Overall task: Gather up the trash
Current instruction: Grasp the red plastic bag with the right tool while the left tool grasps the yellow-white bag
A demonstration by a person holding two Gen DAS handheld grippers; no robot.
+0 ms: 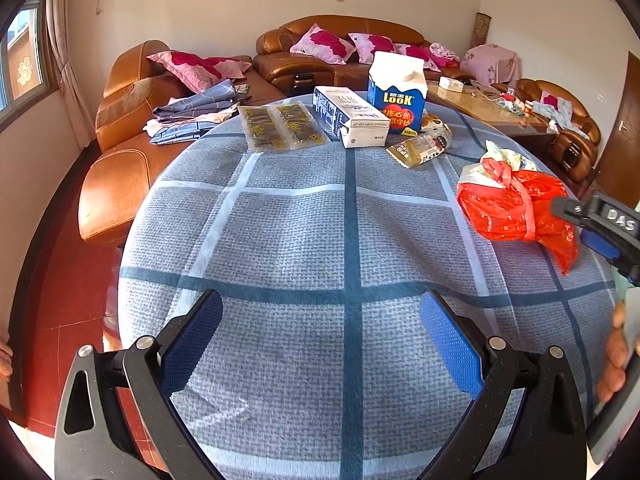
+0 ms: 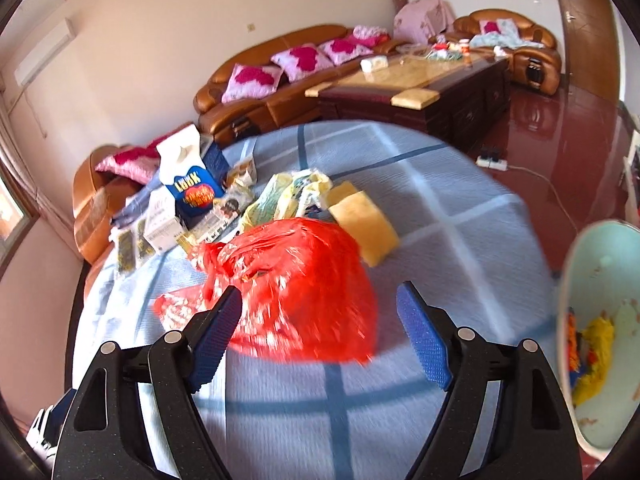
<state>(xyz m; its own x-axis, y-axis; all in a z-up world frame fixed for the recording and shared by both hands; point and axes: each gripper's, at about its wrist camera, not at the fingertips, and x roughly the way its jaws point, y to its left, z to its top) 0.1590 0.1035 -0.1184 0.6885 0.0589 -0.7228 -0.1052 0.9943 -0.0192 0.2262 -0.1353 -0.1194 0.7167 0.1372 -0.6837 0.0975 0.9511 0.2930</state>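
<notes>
While our right gripper (image 2: 320, 324) hovers low with its blue pads spread wide, the red plastic bag (image 2: 292, 284) lies just ahead between them on the checked tablecloth (image 2: 460, 216), its long axis running left to right. Our left gripper (image 1: 320, 344) gapes empty over bare cloth. Farther off stands the LOOK carton (image 1: 394, 92).

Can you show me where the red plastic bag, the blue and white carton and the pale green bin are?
crumpled red plastic bag (image 2: 296, 288), right wrist view, middle of its bulge.
blue and white gable-top carton (image 1: 396, 96), left wrist view, printed front face.
pale green plastic bin (image 2: 592, 264), right wrist view, inner wall.
</notes>
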